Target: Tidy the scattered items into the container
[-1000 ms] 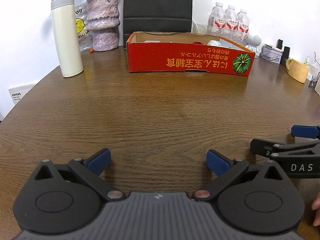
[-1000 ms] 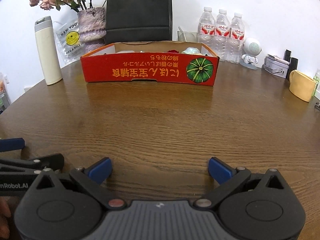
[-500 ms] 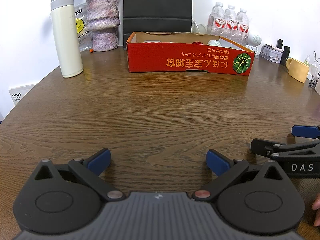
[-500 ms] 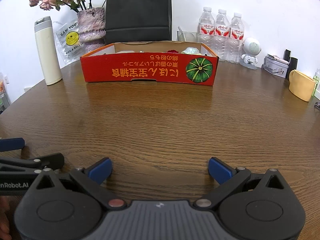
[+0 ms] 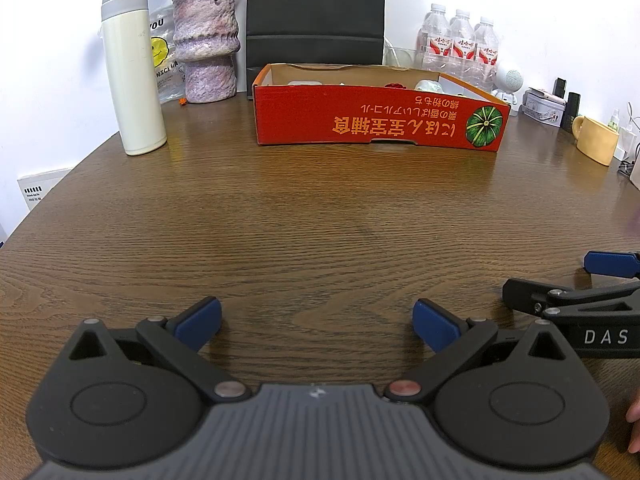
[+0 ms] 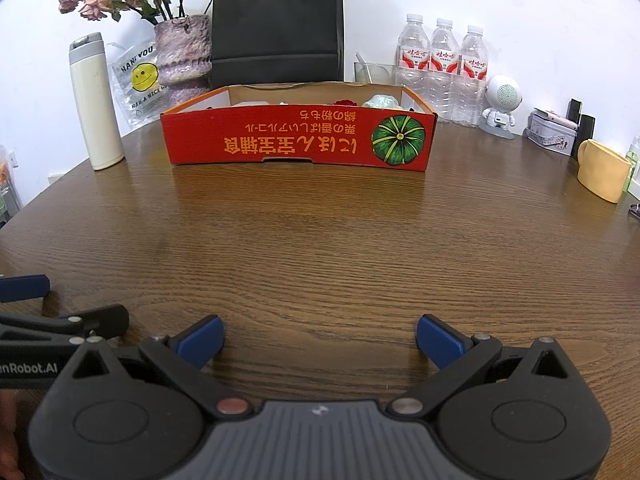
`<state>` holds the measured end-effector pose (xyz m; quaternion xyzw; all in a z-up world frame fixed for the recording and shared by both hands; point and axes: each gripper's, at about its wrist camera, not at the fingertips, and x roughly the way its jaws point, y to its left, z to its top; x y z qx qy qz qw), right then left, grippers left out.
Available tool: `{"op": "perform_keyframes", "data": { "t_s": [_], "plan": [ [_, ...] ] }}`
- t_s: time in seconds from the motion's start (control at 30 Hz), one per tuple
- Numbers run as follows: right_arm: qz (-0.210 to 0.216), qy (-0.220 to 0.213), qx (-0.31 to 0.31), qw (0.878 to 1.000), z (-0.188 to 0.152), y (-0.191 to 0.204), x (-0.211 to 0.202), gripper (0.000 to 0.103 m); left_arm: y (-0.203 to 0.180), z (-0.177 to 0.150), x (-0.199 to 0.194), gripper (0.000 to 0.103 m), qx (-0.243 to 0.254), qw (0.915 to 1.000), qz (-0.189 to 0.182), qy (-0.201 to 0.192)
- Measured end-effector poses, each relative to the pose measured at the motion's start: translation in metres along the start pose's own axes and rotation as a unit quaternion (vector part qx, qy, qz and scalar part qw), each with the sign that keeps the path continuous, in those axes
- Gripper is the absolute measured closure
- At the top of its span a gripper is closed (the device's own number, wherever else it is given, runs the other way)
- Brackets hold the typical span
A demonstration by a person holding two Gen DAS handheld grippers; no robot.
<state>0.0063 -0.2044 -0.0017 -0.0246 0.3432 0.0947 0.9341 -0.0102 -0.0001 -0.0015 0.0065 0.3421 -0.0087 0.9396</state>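
A shallow red cardboard box with orange lettering and a green pumpkin picture stands at the far middle of the wooden table; it also shows in the right wrist view. Inside it I see the tops of a white item, a red item and a pale green item. My left gripper is open and empty, low over the near table. My right gripper is open and empty beside it. Each gripper shows at the edge of the other's view.
A white thermos and a purple vase stand at the far left. A black bag stands behind the box. Three water bottles, a small white robot figure and a yellow mug stand at the far right.
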Motion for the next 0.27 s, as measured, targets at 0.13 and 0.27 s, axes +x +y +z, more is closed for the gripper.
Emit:
{"op": "perform_keyframes", "data": {
  "t_s": [0.13,0.27],
  "plan": [
    [0.000,0.000,0.000,1.000,-0.0001,0.0000,-0.0001,0.000,-0.0003,0.0001,0.0000,0.000,0.000,1.0000,0.000,0.000],
    [0.000,0.000,0.000,1.000,-0.0001,0.0000,-0.0001,0.000,-0.0002,0.0000,-0.0001,0.000,0.000,1.0000,0.000,0.000]
  ]
}}
